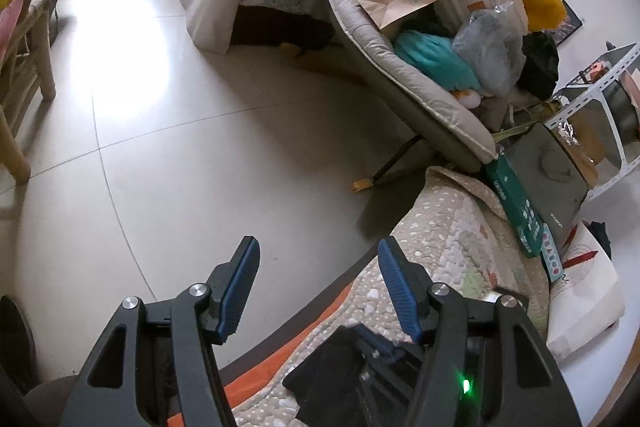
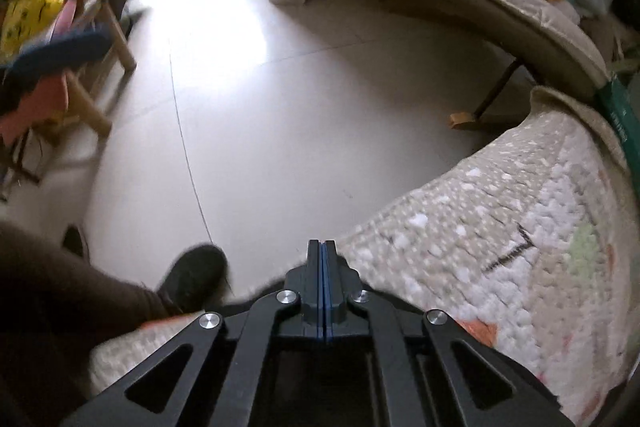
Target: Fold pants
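The left gripper (image 1: 318, 285) has its fingers spread wide and empty. Dark folded pants (image 1: 340, 367) lie at the bottom centre on the quilted mat (image 1: 460, 247). The right gripper (image 2: 322, 251) has its fingers pressed together above the mat's edge.

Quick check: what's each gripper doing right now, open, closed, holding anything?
Left gripper: open, holding nothing, above the quilt edge.
Right gripper: closed, nothing visible between its fingers.
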A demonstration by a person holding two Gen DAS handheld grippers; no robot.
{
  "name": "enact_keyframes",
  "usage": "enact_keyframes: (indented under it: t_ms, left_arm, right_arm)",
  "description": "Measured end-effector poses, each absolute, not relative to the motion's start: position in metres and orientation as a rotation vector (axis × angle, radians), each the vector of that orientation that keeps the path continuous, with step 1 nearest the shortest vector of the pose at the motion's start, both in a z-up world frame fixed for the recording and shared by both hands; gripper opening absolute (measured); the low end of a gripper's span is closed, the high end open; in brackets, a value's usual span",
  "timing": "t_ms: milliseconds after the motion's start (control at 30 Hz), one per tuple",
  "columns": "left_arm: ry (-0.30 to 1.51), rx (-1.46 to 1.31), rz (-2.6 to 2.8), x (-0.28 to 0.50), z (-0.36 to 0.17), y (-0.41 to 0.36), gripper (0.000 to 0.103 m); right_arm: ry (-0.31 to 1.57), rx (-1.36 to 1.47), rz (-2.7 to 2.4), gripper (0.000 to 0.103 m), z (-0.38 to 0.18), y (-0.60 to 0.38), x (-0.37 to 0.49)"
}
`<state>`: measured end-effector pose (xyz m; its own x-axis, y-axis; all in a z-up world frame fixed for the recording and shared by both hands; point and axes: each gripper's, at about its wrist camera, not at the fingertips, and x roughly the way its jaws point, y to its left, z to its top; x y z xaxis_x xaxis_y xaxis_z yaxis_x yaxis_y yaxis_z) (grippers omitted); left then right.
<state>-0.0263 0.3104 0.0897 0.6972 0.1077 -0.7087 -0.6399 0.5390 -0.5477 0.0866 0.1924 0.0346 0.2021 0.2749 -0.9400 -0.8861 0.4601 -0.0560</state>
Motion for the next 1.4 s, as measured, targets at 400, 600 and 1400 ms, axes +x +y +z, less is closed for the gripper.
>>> enact_keyframes:
  t_ms: [400,600,1400]
  left_arm:
    - [0.728,-0.834,0.532,-0.017,0.082,0.302,0.061]
    - [0.714,-0.833,0.545,-0.02,0.083,0.3,0.061]
    - [0.704,-0.824,0.561,-0.018,0.083,0.302,0.061]
  right_arm:
    - [1.059,-0.536,0.702,0.032,0.085,0.098,0.13]
    - [1.059,-0.603,0.83,0.038,0.083,0.105,0.098]
    - [1.128,-0.551,0.802,0.062,0.032,0.177,0.105]
